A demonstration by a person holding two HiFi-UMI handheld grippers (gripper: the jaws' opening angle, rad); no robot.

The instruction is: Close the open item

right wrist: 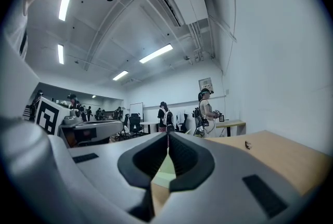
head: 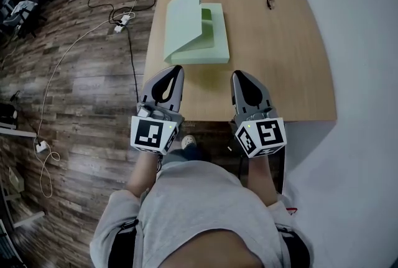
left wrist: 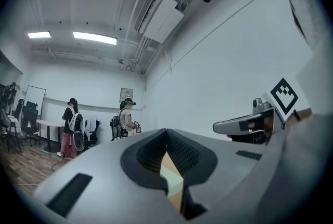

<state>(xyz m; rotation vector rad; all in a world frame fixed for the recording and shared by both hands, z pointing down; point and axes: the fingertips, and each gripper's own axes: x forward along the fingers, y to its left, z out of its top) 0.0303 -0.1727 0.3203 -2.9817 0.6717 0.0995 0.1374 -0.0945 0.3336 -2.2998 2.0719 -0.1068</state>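
While lid stands half-raised, pale green box [head: 198,36] sits on left part of wooden table [head: 286,55]. Left gripper [head: 176,70] jaws pressed together, nothing held. Right gripper [head: 238,76] same deal, empty. Both over near table edge, just short of box.

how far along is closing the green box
Nothing done: the green box on the table has its lid raised. In hand: left tongs and right tongs, shut and empty, short of the box. Remaining: push the lid down.
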